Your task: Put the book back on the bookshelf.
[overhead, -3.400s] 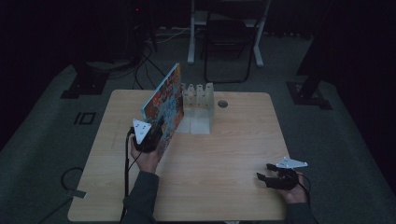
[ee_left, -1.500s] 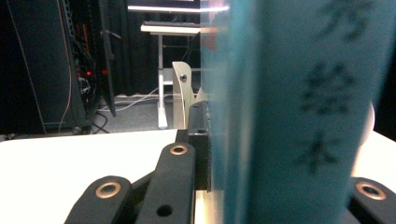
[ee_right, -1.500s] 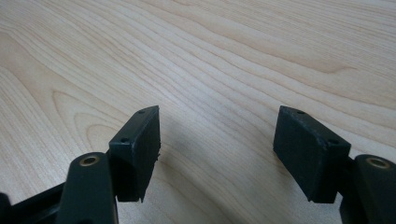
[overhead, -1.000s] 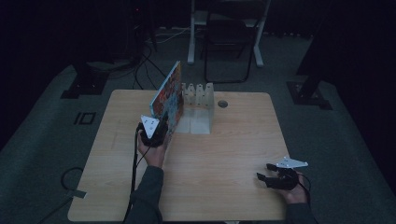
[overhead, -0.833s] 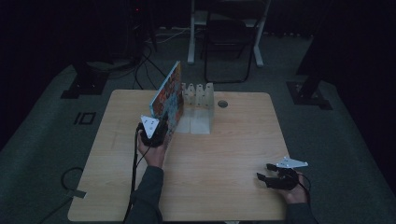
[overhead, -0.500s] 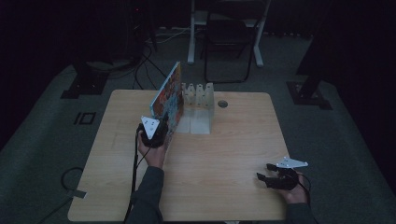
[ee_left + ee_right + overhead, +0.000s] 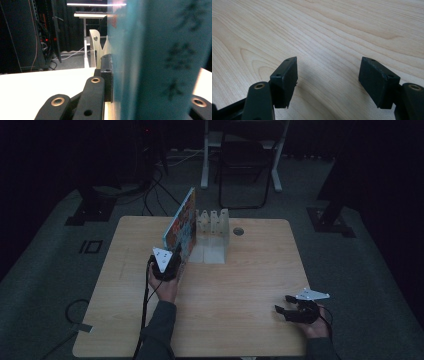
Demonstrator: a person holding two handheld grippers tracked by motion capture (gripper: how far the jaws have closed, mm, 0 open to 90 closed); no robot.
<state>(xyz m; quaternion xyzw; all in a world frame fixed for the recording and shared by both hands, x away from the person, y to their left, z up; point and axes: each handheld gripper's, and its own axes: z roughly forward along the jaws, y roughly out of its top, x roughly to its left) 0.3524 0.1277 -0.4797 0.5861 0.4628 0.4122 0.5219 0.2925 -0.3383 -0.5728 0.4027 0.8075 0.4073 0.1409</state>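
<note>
A colourful picture book (image 7: 181,224) stands upright on its edge on the wooden table (image 7: 240,280), just left of a white slotted rack (image 7: 213,221). My left gripper (image 7: 175,255) is shut on the book's near lower edge. In the left gripper view the teal book (image 7: 160,60) is right in front of the camera, with one black finger (image 7: 106,75) pressed flat on its side and the rack (image 7: 96,47) behind it. My right gripper (image 7: 282,303) rests near the table's front right corner. It is open (image 7: 328,80), with bare wood between the pads.
A round cable hole (image 7: 238,231) lies right of the rack. The left gripper's cable (image 7: 146,310) runs off the table's front edge. Behind the table stand a chair (image 7: 245,165) and stand feet (image 7: 90,212) on dark carpet.
Since the oldest frame my left gripper has brought the book closer to the rack and turned it more upright. Over the last second nothing has moved.
</note>
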